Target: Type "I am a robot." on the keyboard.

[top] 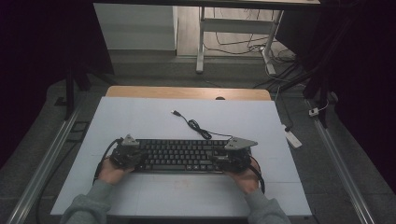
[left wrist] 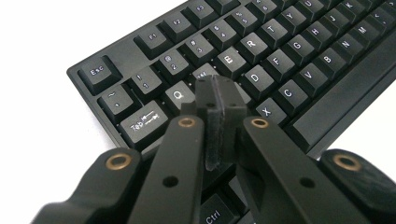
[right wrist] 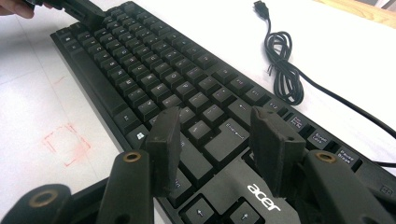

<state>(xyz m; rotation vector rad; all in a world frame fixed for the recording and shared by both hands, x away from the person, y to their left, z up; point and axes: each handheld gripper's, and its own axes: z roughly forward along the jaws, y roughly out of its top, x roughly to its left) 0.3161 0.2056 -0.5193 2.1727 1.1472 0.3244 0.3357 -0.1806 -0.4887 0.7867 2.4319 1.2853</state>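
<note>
A black Acer keyboard [top: 182, 154] lies across the white table top [top: 140, 121]. Its cable [top: 196, 126] coils behind it and ends in a loose USB plug [top: 175, 112]. My left gripper [top: 127, 151] is at the keyboard's left end. In the left gripper view its jaws are shut together with nothing between them, and the left gripper [left wrist: 219, 91] has its tips just over the keys near W and S on the keyboard [left wrist: 289, 65]. My right gripper [top: 233, 156] is at the right end. The right gripper [right wrist: 215, 122] stands open above the Enter key [right wrist: 231, 135], holding nothing.
A faint red square mark [right wrist: 65, 142] is on the table in front of the keyboard. The coiled cable [right wrist: 280, 70] lies on bare white surface behind it. The table's wooden far edge [top: 187, 92] shows, with a white power strip [top: 293, 138] on the floor at right.
</note>
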